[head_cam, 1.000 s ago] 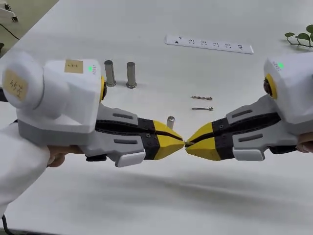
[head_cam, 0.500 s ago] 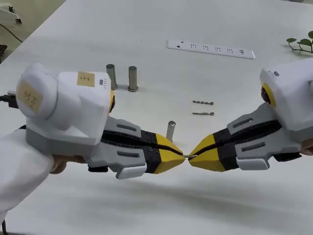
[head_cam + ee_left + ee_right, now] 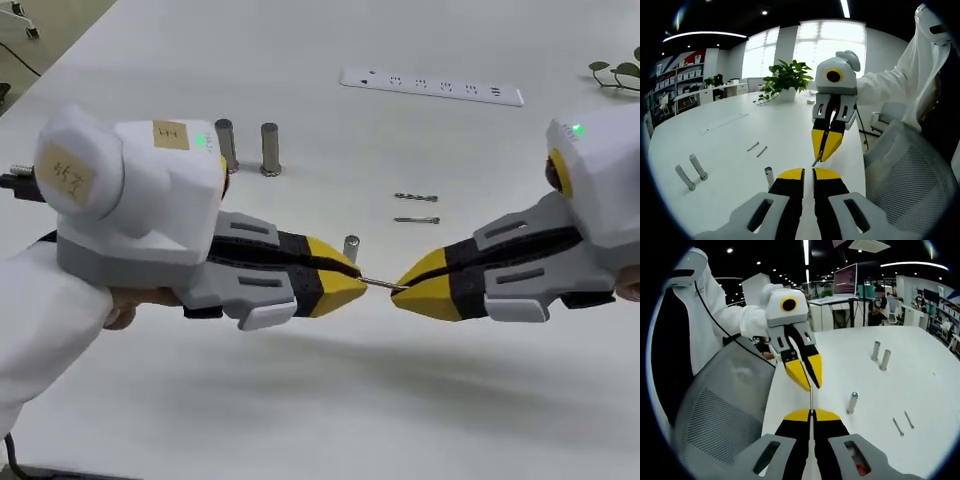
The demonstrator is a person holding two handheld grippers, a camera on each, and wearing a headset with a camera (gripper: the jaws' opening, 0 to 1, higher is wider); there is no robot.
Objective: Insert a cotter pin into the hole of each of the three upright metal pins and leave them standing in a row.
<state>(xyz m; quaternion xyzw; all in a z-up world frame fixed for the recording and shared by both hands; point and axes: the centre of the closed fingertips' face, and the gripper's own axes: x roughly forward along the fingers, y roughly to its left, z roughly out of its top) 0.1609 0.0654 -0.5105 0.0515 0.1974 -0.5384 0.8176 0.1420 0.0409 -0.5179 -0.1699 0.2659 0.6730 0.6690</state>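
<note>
A thin cotter pin [image 3: 381, 285] bridges the tips of my two grippers above the table. My right gripper [image 3: 810, 412] is shut on one end of the pin, which sticks out along its jaws. My left gripper [image 3: 808, 171] is shut, with the pin's other end at its tips. One upright metal pin [image 3: 351, 247] stands just behind the tips. Two more metal pins [image 3: 226, 145] [image 3: 269, 149] stand side by side further back on the left. Two spare cotter pins [image 3: 415, 198] [image 3: 416, 220] lie flat on the table to the right of them.
A white power strip [image 3: 430, 87] lies at the back of the white table [image 3: 330, 400]. Green plant leaves [image 3: 620, 72] reach in at the far right edge. A grey mesh chair [image 3: 725, 425] stands beside the table.
The two gripper tips, which were touching, have drawn a little apart, and more of the cotter pin now shows between them.
</note>
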